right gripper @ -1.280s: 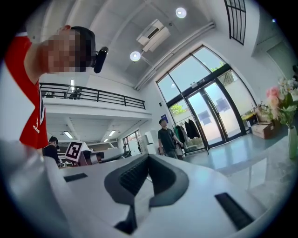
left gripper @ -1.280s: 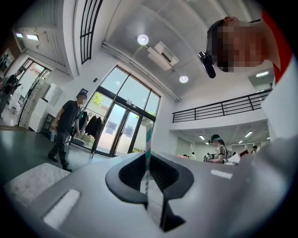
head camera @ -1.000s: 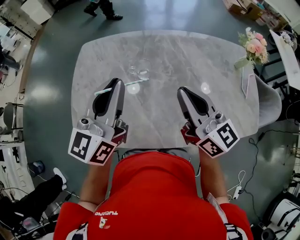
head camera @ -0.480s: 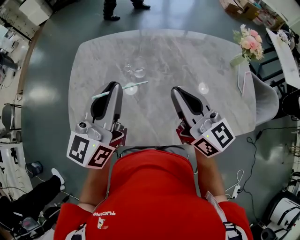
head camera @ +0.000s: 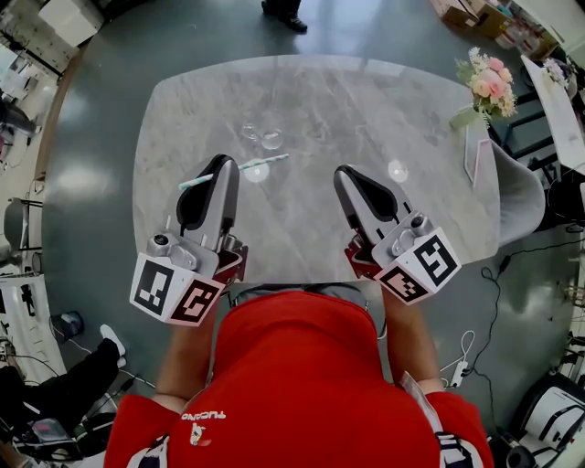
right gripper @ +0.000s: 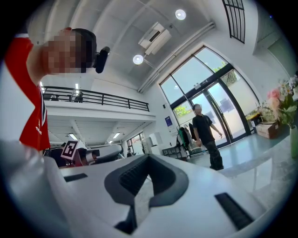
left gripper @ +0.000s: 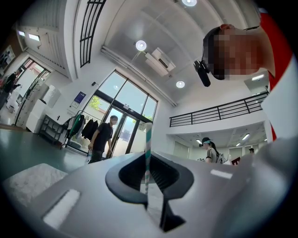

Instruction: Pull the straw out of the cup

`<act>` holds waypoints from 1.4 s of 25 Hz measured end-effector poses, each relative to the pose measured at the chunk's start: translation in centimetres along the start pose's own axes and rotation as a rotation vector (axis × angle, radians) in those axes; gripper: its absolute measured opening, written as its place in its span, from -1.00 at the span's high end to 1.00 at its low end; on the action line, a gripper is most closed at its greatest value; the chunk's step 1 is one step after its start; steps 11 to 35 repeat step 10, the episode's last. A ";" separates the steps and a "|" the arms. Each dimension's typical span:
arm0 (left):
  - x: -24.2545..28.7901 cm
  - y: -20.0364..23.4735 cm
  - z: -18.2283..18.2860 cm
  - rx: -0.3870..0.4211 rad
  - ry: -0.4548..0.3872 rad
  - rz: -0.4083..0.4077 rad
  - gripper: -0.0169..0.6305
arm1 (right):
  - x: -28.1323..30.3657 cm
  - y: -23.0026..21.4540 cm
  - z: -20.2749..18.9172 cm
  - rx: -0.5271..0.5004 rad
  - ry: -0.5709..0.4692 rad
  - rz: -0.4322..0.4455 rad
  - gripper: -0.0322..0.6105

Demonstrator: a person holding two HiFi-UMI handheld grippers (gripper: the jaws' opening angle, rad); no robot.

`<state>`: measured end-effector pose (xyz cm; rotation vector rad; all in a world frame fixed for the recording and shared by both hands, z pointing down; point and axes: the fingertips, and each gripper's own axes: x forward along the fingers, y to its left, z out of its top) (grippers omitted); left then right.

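Observation:
A white straw with teal stripes (head camera: 265, 161) lies crosswise in the tip of my left gripper (head camera: 219, 164), above the table and clear of the cup. My left gripper (left gripper: 150, 186) is shut on it, and in the left gripper view the straw (left gripper: 148, 144) stands upright between the pads. A clear glass cup (head camera: 267, 138) stands on the marble table (head camera: 347, 101) just beyond the straw. My right gripper (head camera: 345, 174) hovers to the right at the same height. In its own view my right gripper (right gripper: 148, 179) is shut with nothing between the pads.
A vase of pink flowers (head camera: 489, 84) and an upright card (head camera: 475, 155) stand at the table's right edge, with a grey chair (head camera: 526, 196) beside it. A person's legs (head camera: 285, 11) show on the floor past the far edge.
Both grippers and the straw keep almost the same places. The person on the floor beyond the table has walked to the right.

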<state>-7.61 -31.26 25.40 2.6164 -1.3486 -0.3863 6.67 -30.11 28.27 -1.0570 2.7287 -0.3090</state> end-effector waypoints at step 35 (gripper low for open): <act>0.2 0.0 -0.3 -0.002 0.013 0.003 0.86 | 0.1 -0.2 0.0 0.002 0.001 0.004 0.90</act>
